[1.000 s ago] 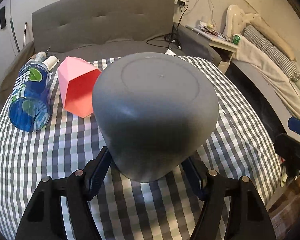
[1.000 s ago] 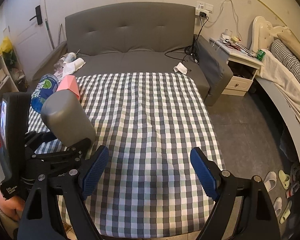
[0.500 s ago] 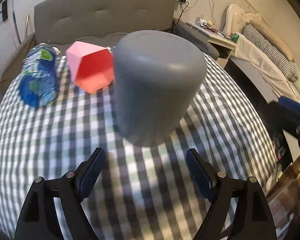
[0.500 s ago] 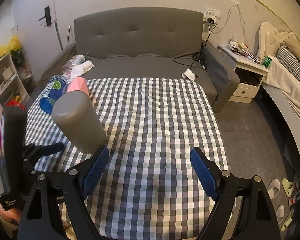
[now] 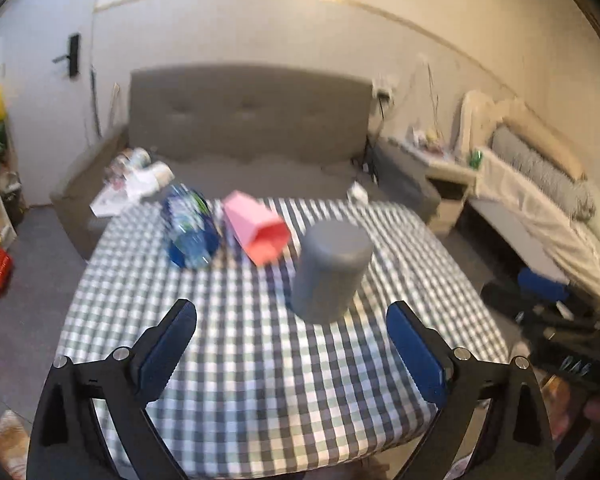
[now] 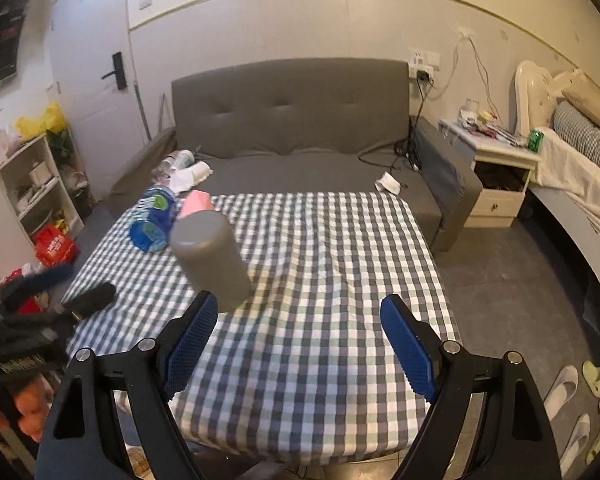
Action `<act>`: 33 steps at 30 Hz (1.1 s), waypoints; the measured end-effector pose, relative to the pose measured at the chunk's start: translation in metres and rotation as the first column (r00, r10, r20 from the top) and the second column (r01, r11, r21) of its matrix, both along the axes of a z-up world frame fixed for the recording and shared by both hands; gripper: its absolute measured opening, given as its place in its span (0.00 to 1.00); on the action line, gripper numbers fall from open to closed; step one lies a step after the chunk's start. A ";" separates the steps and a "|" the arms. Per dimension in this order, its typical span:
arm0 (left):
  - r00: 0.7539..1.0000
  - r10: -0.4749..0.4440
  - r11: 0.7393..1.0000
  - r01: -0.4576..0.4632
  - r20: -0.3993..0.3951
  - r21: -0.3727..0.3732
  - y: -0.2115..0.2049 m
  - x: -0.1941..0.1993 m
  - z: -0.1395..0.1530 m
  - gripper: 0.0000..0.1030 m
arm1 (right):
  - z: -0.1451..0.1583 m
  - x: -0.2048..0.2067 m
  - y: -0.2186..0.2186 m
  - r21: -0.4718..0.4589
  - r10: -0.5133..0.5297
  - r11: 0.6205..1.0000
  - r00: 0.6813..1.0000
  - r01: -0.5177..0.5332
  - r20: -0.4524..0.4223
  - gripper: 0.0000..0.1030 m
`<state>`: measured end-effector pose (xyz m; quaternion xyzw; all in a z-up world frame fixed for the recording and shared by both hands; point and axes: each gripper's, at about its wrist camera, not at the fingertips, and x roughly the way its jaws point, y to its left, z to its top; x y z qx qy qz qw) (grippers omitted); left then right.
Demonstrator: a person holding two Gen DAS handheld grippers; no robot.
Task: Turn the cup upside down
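Observation:
A grey cup [image 5: 329, 271] stands upside down, base up, on the checkered tablecloth [image 5: 260, 380]. It also shows in the right wrist view [image 6: 211, 261], left of centre. My left gripper [image 5: 292, 344] is open and empty, pulled back and raised, well short of the cup. My right gripper [image 6: 298, 348] is open and empty over the table's near edge, the cup just beyond its left finger [image 6: 190, 338]. The left gripper shows blurred at the left edge of the right wrist view [image 6: 56, 300].
A pink cup [image 5: 260, 232] and a blue plastic bottle [image 5: 190, 230] lie on their sides at the table's far left. A grey sofa [image 6: 300, 128] stands behind the table, a bedside cabinet [image 6: 500, 176] and a bed [image 6: 580, 160] to the right, shelves [image 6: 28, 184] to the left.
My left gripper let go of the grey cup, leaving it upside down on the cloth, then drew back and up. My right gripper rose a little.

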<state>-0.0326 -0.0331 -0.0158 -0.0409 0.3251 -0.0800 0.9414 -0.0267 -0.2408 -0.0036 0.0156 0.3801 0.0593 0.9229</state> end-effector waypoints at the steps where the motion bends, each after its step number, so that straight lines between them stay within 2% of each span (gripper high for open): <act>1: 1.000 0.010 1.000 -0.010 0.018 -0.004 0.004 -0.006 0.007 0.96 | 0.002 -0.003 0.002 0.000 0.005 1.000 1.000 -0.005 0.009 0.81; 6: 0.995 0.057 0.998 -0.058 0.086 0.003 0.019 -0.031 0.023 1.00 | 0.013 -0.021 0.012 0.012 0.021 1.000 0.998 -0.022 0.053 0.86; 7: 0.993 0.066 0.998 -0.067 0.093 0.009 0.022 -0.035 0.023 1.00 | 0.013 -0.023 0.014 0.012 0.023 1.000 0.998 -0.023 0.059 0.88; 8: 0.993 0.071 0.997 -0.073 0.098 0.015 0.023 -0.038 0.023 1.00 | 0.014 -0.025 0.017 0.009 0.023 1.000 0.998 -0.023 0.067 0.96; 10: 0.992 0.072 0.997 -0.075 0.099 0.026 0.026 -0.042 0.021 1.00 | 0.016 -0.029 0.020 0.010 0.023 1.000 0.996 -0.024 0.087 1.00; 19: 0.995 0.072 0.995 -0.076 0.071 0.059 0.026 -0.037 0.003 1.00 | 0.007 -0.025 0.024 -0.021 0.022 1.000 0.997 -0.020 0.079 1.00; 33: 0.995 0.072 0.995 -0.076 0.063 0.061 0.021 -0.031 0.002 1.00 | 0.005 -0.021 0.022 -0.025 0.018 1.000 0.996 -0.016 0.082 1.00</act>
